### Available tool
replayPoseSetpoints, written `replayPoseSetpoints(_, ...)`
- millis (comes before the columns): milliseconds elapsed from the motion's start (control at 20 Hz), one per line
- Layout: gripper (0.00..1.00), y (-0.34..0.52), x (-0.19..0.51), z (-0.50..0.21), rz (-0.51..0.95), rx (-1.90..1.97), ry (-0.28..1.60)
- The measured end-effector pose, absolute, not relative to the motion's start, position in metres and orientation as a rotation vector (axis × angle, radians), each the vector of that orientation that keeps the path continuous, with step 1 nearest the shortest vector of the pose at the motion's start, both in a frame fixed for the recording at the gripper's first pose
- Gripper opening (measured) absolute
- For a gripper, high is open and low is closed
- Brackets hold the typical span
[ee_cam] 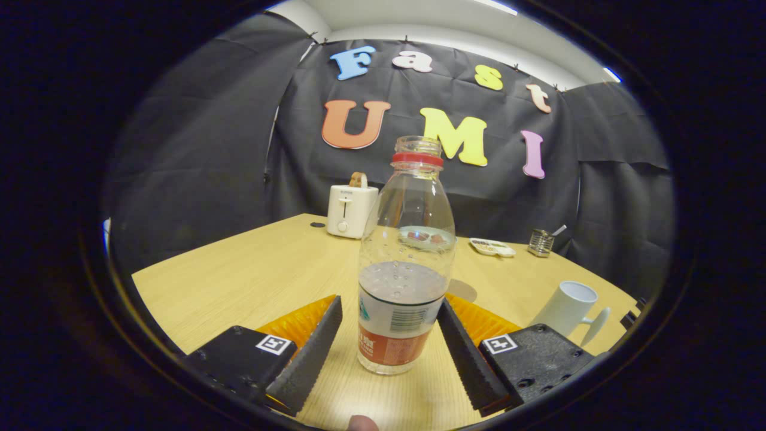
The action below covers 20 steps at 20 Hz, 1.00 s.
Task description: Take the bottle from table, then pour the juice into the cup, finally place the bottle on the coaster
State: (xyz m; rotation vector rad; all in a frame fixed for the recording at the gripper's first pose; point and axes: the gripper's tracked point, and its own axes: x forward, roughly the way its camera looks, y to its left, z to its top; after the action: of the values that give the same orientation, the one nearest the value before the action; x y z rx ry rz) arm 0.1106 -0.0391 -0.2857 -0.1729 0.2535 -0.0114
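A clear plastic bottle (402, 287) with a red neck ring and no cap stands upright on the wooden table (239, 281), holding dark juice up to about its label. My gripper (389, 304) is open, and the bottle stands between its two ribbed black fingers (308, 353). The right finger lies close against the bottle's side, while the left one keeps a small gap. A white cup (568, 308) with a handle stands to the right, beyond the right finger. A flat round coaster (462, 291) lies on the table just behind the bottle, to its right.
A white toaster (350, 209) holding a slice of bread stands at the table's far edge. A small white dish (492, 246) and a metal mesh holder (540, 242) sit at the far right. A bowl (425, 237) shows through the bottle. A fingertip (362, 424) pokes in at the bottom.
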Motion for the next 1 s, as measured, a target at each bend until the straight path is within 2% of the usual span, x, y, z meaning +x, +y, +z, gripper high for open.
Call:
replayPoseSetpoints(150, 0.85, -0.036, 0.112, -0.284, 0.001, -0.149, 0.261)
replayPoseSetpoints(350, 0.80, -0.038, 0.107, -0.273, 0.022, -0.114, 0.287)
replayPoseSetpoints(600, 0.80, -0.054, 0.105, -0.235, 0.029, 0.001, 0.263)
replayPoseSetpoints(1000, 0.77, -0.076, 0.117, -0.184, 0.079, 0.497, 0.178)
